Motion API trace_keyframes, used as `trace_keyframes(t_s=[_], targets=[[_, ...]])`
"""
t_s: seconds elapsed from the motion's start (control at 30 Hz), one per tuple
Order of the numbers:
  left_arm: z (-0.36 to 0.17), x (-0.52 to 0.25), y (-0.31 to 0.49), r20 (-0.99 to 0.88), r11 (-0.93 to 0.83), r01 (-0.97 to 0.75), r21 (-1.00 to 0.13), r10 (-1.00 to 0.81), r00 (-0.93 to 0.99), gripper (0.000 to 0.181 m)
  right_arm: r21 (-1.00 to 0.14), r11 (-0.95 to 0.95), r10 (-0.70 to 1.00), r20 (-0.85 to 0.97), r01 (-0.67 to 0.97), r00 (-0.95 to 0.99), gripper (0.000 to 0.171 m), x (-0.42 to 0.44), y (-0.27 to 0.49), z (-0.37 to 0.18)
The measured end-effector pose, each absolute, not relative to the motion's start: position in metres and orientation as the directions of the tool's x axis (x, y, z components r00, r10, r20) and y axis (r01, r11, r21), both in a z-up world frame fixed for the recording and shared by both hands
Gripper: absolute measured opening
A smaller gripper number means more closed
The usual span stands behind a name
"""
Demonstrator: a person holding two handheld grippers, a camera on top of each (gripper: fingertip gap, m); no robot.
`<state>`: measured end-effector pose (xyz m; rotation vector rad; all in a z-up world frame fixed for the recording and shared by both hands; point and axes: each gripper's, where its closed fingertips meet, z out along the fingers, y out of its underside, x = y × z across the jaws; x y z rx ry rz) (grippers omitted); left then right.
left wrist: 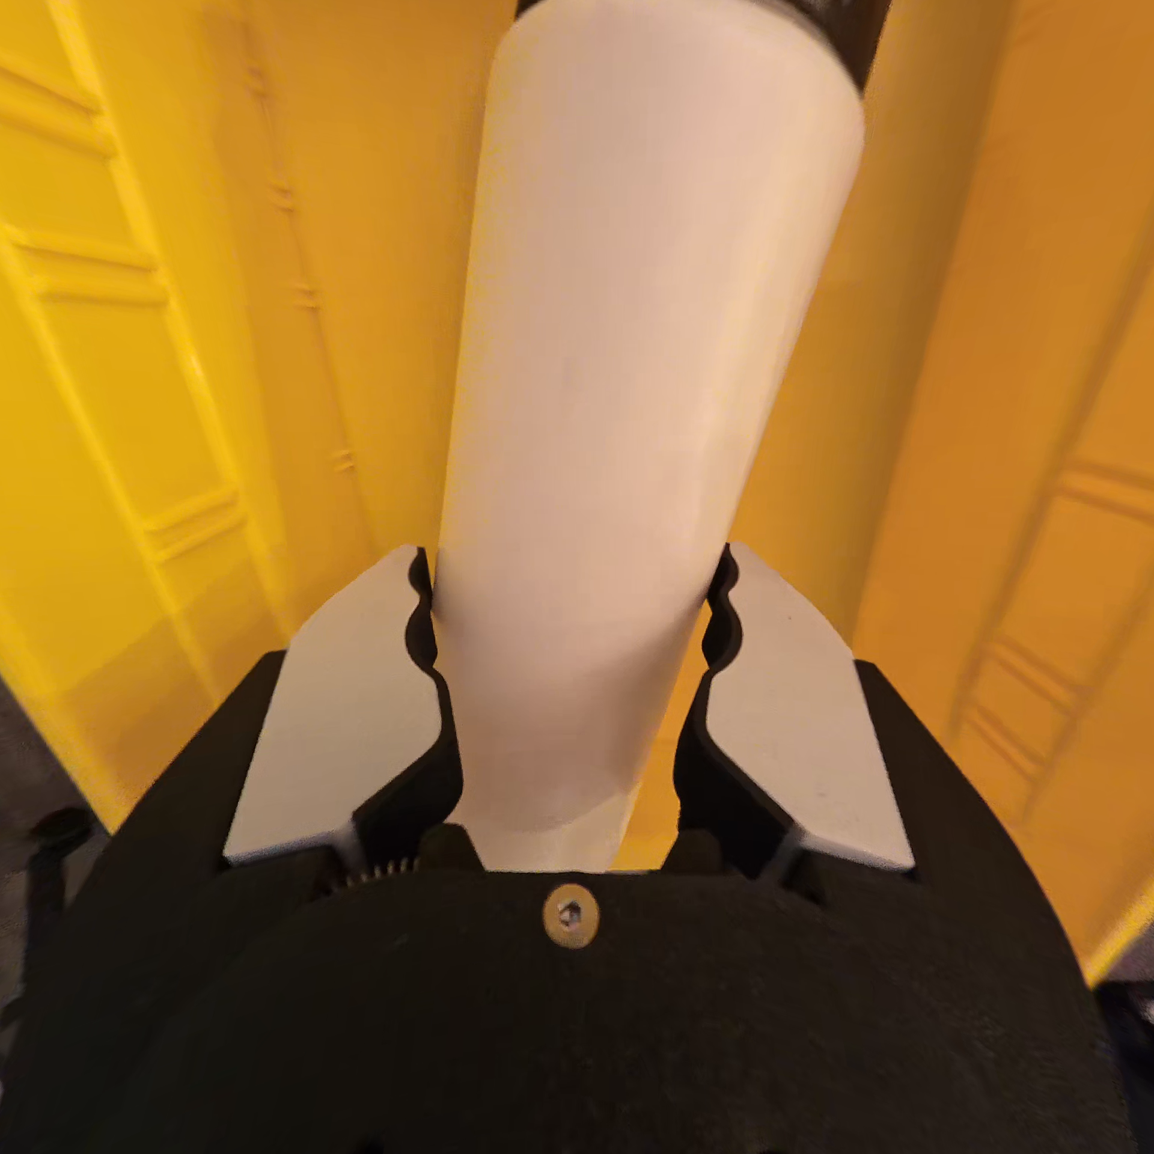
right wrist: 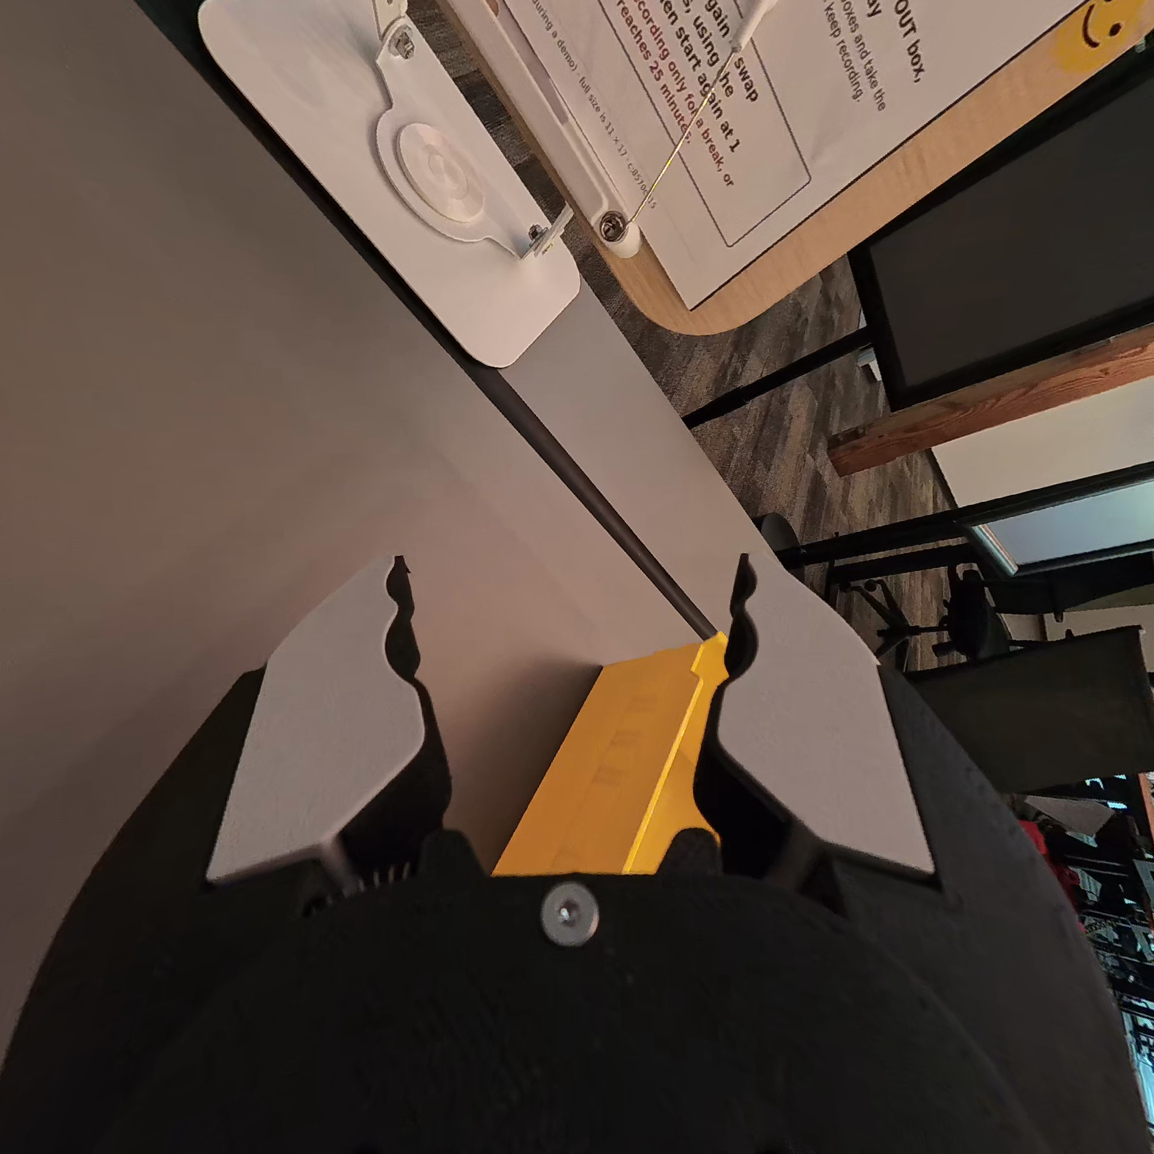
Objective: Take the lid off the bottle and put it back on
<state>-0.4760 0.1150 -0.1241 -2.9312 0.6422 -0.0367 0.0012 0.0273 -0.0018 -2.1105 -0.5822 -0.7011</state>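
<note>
**White bottle clamped in the left gripper; right gripper empty above a yellow bin**

In the left wrist view, the left gripper (left wrist: 571, 618) is seen closed around the lower body of a white bottle (left wrist: 631, 387). Both dark inner pads are pressed against the bottle's sides, at about 9 and 3 o'clock of its body. The bottle is extended away from the camera toward 12 o'clock, leaning slightly toward 1 o'clock. At the far end, near the top edge of the frame, a dark band (left wrist: 855, 44) is glimpsed at 1 o'clock; whether this is the lid cannot be told, since it is cut off and blurred. Behind the bottle, the view is filled by the ribbed walls of a yellow bin (left wrist: 156, 325).

In the right wrist view, the right gripper (right wrist: 571, 624) is held with its fingers spread and nothing between them. Close below, between the finger bases toward 5 o'clock, a yellow bin (right wrist: 624, 768) is seen resting on a grey table (right wrist: 218, 468). Farther off, toward 11 o'clock, a white plate with a round fitting (right wrist: 412, 187) is set at the table's edge. Beyond it, at 1 o'clock, a wooden board carrying a printed sheet (right wrist: 780, 125) is visible, with patterned carpet (right wrist: 780, 437) and dark furniture toward 3 o'clock. The bottle is not shown in this view.
</note>
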Motion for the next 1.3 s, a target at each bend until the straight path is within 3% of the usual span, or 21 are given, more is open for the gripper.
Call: trace_keyframes(t_s=[0.3,0.47,0.6,0.7,0.8,0.9,1.0,1.2,1.23,1.3], targets=[[-0.088,-0.480,0.116,0.025,-0.885,-0.368,-0.285,-0.390,0.920,0.084,-0.549,-0.564,0.170,0.654,0.617,0.737,0.099,0.001,0.029,-0.006],[-0.046,-0.467,0.114,0.151,-0.823,-0.317,-0.472,-0.430,0.890,0.084,-0.545,-0.566,0.174,0.654,0.618,0.736,0.098,0.001,0.030,-0.008],[0.009,-0.418,0.104,0.332,-0.685,-0.264,-0.679,-0.608,0.721,0.084,-0.578,-0.542,0.190,0.623,0.610,0.759,0.098,-0.007,0.032,-0.009],[0.050,-0.362,0.077,0.420,-0.579,-0.240,-0.779,-0.767,0.486,0.084,-0.679,-0.457,0.243,0.527,0.575,0.815,0.096,-0.031,0.035,-0.002],[0.074,-0.300,0.035,0.444,-0.493,-0.273,-0.826,-0.868,0.223,0.084,-0.845,-0.264,0.417,0.334,0.465,0.845,0.096,-0.081,0.031,0.019],[0.082,-0.249,0.003,0.454,-0.450,-0.290,-0.845,-0.889,0.057,0.084,-0.980,-0.130,0.647,0.030,0.149,0.762,0.096,-0.133,0.008,0.057],[0.082,-0.217,-0.022,0.453,-0.419,-0.304,-0.856,-0.890,-0.048,0.084,-0.985,-0.163,0.774,-0.161,-0.053,0.613,0.100,-0.158,-0.010,0.074],[0.071,-0.184,-0.043,0.371,-0.323,-0.330,-0.887,-0.924,-0.092,0.084,-0.952,-0.122,0.850,-0.246,-0.281,0.466,0.105,-0.172,-0.029,0.106],[0.071,-0.180,-0.045,0.366,-0.317,-0.325,-0.891,-0.925,-0.103,0.084,-0.947,-0.115,0.843,-0.253,-0.301,0.474,0.103,-0.171,-0.028,0.109],[0.068,-0.174,-0.046,0.339,-0.293,-0.318,-0.902,-0.935,-0.100,0.085,-0.945,-0.077,0.853,-0.228,-0.318,0.469,0.082,-0.168,-0.032,0.113]])
